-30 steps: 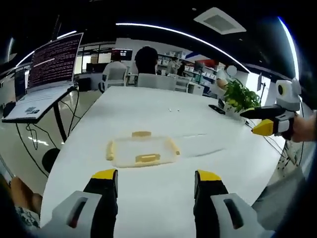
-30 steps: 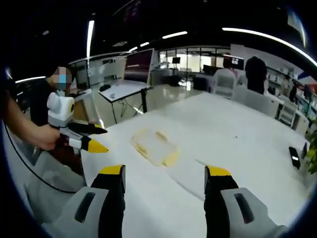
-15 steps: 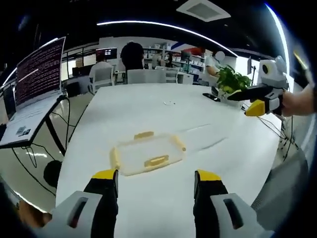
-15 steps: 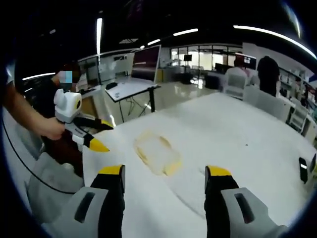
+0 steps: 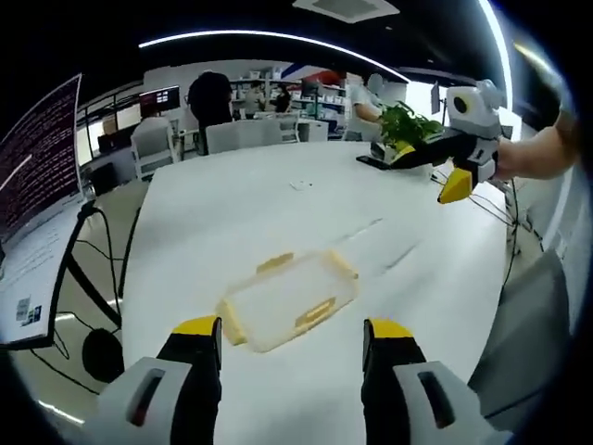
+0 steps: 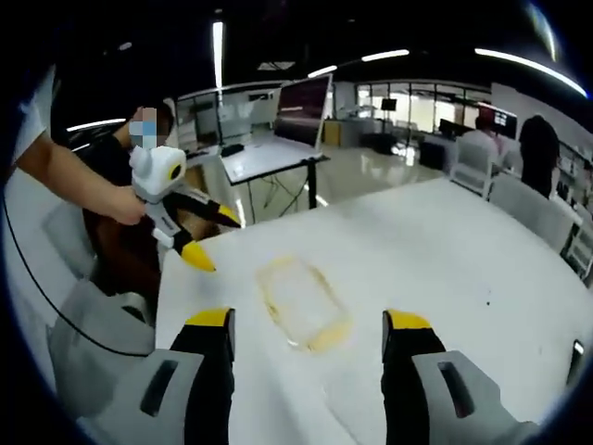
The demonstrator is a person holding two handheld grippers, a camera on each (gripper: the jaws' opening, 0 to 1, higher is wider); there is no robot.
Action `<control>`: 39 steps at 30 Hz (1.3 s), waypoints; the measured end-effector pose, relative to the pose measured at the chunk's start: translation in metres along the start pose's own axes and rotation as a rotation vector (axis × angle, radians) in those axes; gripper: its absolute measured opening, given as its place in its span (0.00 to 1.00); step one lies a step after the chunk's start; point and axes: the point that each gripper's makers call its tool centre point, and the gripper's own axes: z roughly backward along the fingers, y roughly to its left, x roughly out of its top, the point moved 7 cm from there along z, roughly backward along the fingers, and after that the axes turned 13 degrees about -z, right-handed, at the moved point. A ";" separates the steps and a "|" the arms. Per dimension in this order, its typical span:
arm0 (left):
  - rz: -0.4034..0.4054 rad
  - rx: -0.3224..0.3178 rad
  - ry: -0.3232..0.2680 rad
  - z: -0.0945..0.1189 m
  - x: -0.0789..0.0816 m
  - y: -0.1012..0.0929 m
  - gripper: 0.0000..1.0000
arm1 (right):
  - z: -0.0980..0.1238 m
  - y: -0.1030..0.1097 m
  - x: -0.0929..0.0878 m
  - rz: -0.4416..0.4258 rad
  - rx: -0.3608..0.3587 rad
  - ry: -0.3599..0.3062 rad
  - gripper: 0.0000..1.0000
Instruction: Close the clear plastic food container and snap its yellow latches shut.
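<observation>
My left gripper (image 5: pixel 289 345) and right gripper (image 6: pixel 313 336) both hang above the white worktop (image 5: pixel 278 213) with fingers spread wide and empty. The clear container (image 5: pixel 289 298) lies flat just beyond my left fingers at twelve o'clock; in the right gripper view it sits at eleven. Its lid looks seated, with yellow latches (image 5: pixel 315 311) on all four sides, seemingly unsnapped. My worry: it looks light, so pressing one latch unbraced could skate or tip it across the smooth top.
</observation>
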 end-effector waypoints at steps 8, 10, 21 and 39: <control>-0.076 -0.068 0.022 -0.015 0.001 0.009 0.57 | -0.017 -0.006 -0.002 0.002 0.021 0.033 0.62; -0.089 -0.077 0.023 -0.019 0.002 0.010 0.56 | -0.023 -0.014 -0.003 0.005 0.025 0.045 0.62; -0.170 -0.191 0.041 -0.032 0.005 0.025 0.57 | -0.043 -0.025 -0.003 0.037 0.053 0.117 0.63; -0.431 -0.392 0.121 -0.049 -0.002 0.048 0.58 | -0.077 -0.030 -0.015 0.170 0.094 0.291 0.64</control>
